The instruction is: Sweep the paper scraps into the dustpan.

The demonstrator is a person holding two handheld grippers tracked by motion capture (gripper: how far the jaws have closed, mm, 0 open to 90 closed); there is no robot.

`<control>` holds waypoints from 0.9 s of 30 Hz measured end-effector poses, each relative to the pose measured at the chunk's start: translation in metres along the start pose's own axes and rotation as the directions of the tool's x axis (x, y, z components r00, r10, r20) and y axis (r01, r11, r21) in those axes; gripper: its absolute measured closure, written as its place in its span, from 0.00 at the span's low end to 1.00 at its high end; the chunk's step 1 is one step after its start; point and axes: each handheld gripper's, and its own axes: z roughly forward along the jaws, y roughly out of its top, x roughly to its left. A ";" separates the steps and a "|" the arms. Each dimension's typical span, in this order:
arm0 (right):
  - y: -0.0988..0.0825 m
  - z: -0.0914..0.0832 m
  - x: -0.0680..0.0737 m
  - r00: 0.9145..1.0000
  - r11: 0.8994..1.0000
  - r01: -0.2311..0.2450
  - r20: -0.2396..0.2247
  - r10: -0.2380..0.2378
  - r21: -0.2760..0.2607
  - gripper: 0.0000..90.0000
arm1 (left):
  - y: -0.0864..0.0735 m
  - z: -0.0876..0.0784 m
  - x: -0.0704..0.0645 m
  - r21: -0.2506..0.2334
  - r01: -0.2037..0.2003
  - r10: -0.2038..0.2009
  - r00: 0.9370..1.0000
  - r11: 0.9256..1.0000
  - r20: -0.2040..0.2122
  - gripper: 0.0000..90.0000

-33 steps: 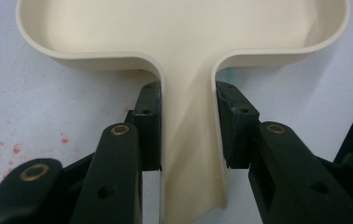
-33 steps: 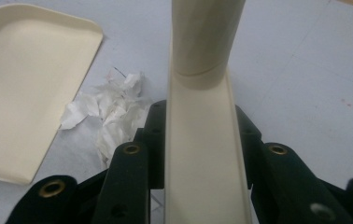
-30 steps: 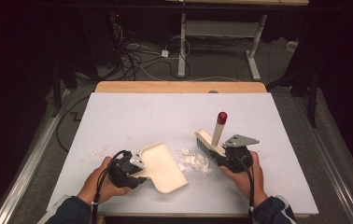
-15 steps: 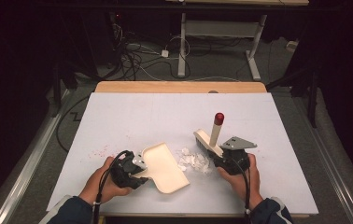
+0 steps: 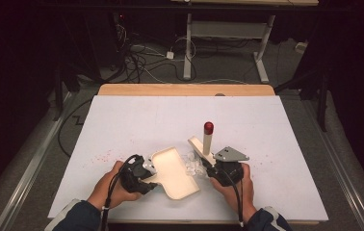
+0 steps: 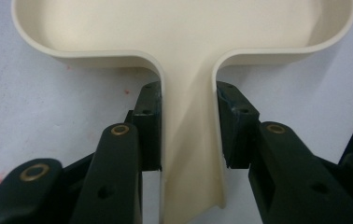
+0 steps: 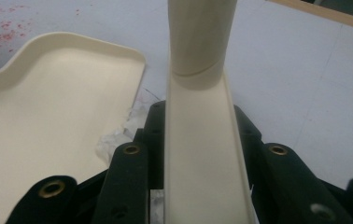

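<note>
A cream dustpan (image 5: 176,174) lies flat on the white table near its front edge. My left gripper (image 5: 150,173) is shut on the pan's narrow handle (image 6: 189,140), one pad against each side. My right gripper (image 5: 212,166) is shut on a cream brush (image 5: 200,146), whose red-tipped handle (image 5: 208,128) stands upright. In the right gripper view the brush (image 7: 202,149) runs up between the jaws, with the dustpan (image 7: 48,121) to its left. A small heap of crumpled clear scraps (image 5: 192,164) sits between the brush and the pan's open edge.
Red specks (image 5: 102,157) dot the table left of the pan. A wooden strip (image 5: 185,89) borders the far edge of the table top. Beyond it are floor cables (image 5: 141,62) and a desk frame (image 5: 228,33). Bare table lies behind and to the right.
My right gripper has moved left with the brush, toward the dustpan, and the scraps now lie closer to the pan's edge. The left gripper and pan have stayed put.
</note>
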 end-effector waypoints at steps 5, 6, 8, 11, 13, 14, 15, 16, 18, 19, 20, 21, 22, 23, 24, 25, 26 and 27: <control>0.004 0.004 0.010 1.000 1.000 -0.010 -0.026 0.010 -0.009 0.74 | 0.004 0.001 -0.002 -0.003 0.007 -0.007 1.000 1.000 0.005 0.71; 0.005 0.004 0.013 1.000 1.000 -0.015 -0.027 0.015 -0.012 0.74 | 0.006 0.001 -0.002 -0.002 0.006 -0.006 1.000 1.000 0.004 0.71; 0.007 0.006 0.017 0.999 1.000 -0.019 -0.041 0.018 -0.014 0.74 | 0.009 0.002 -0.004 -0.009 0.010 -0.010 1.000 1.000 0.012 0.71; 0.010 0.009 0.026 0.998 1.000 -0.023 -0.065 0.022 -0.020 0.74 | 0.014 0.004 -0.006 -0.008 0.013 -0.013 1.000 1.000 0.015 0.71; 0.012 0.011 0.033 0.998 1.000 -0.005 -0.069 0.004 -0.028 0.74 | 0.017 0.005 -0.006 -0.006 0.017 -0.017 1.000 1.000 0.014 0.71; 0.013 0.011 0.037 0.997 0.999 0.003 -0.072 -0.005 -0.034 0.74 | 0.018 0.005 -0.006 -0.008 0.019 -0.019 1.000 1.000 0.015 0.71; 0.014 0.011 0.040 0.997 0.999 0.007 -0.075 -0.010 -0.040 0.74 | 0.019 0.006 -0.007 -0.010 0.022 -0.022 1.000 1.000 0.015 0.71; 0.015 0.011 0.042 0.996 0.999 0.007 -0.088 -0.011 -0.043 0.74 | 0.020 0.006 -0.007 -0.012 0.024 -0.024 1.000 1.000 0.012 0.71; 0.018 0.012 0.048 0.994 0.999 0.009 -0.108 -0.014 -0.046 0.74 | 0.022 0.007 -0.008 -0.011 0.027 -0.027 1.000 1.000 0.010 0.71; 0.018 0.012 0.051 0.993 0.999 0.021 -0.116 -0.027 -0.046 0.74 | 0.022 0.007 -0.008 -0.011 0.024 -0.024 1.000 1.000 0.007 0.71; 0.018 0.012 0.054 0.993 0.998 0.035 -0.115 -0.040 -0.052 0.74 | 0.022 0.007 -0.008 -0.012 0.025 -0.024 1.000 1.000 0.009 0.71; 0.019 0.012 0.056 0.992 0.998 0.044 -0.115 -0.049 -0.051 0.74 | 0.022 0.007 -0.008 -0.012 0.027 -0.027 1.000 1.000 0.011 0.71; 0.019 0.012 0.056 0.992 0.997 0.050 -0.114 -0.056 -0.052 0.74 | 0.021 0.007 -0.007 -0.015 0.026 -0.026 1.000 1.000 0.010 0.71; 0.019 0.011 0.056 0.992 0.998 0.044 -0.118 -0.050 -0.053 0.74 | 0.021 0.007 -0.007 -0.016 0.027 -0.027 1.000 1.000 0.010 0.71; 0.020 0.010 0.055 0.992 0.997 0.042 -0.119 -0.048 -0.058 0.74 | 0.021 0.007 -0.007 -0.017 0.027 -0.026 1.000 1.000 0.007 0.71; 0.021 0.008 0.052 0.992 0.998 0.031 -0.119 -0.038 -0.062 0.74 | 0.021 0.007 -0.007 -0.018 0.025 -0.024 1.000 1.000 0.007 0.71; 0.022 0.007 0.050 0.993 0.997 0.028 -0.113 -0.035 -0.068 0.74 | 0.021 0.007 -0.007 -0.019 0.024 -0.024 1.000 1.000 0.007 0.71; 0.022 0.005 0.048 0.993 0.997 0.028 -0.110 -0.036 -0.075 0.74 | 0.020 0.006 -0.008 -0.021 0.023 -0.023 1.000 0.999 0.006 0.71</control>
